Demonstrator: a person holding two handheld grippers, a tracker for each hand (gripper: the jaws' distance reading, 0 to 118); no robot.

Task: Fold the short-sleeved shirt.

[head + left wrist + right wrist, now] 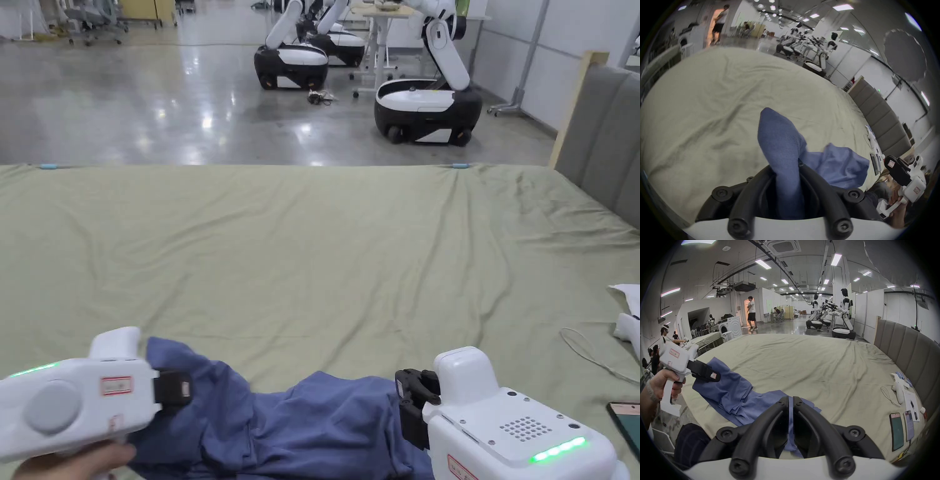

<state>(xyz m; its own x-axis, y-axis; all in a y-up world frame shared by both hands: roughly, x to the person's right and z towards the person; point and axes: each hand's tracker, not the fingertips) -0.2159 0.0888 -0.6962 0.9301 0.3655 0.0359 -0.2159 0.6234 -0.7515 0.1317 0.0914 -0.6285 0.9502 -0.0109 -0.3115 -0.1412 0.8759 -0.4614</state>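
Note:
A blue short-sleeved shirt (300, 425) lies bunched along the near edge of the green-sheeted bed (312, 250). My left gripper (178, 390) is shut on one end of it; in the left gripper view a fold of the blue shirt (779, 142) sticks up out of the closed jaws. My right gripper (406, 390) is shut on the other end, and in the right gripper view a thin strip of the blue shirt (737, 395) runs between its nearly touching jaws. Between the two grippers the cloth sags in wrinkled folds.
Wheeled white robots (428, 94) stand on the grey floor beyond the bed. A padded grey headboard (603, 137) runs along the right. Phones (896, 431), papers, a white controller (898, 391) and a cable lie at the bed's right side. A person (752, 313) walks far off.

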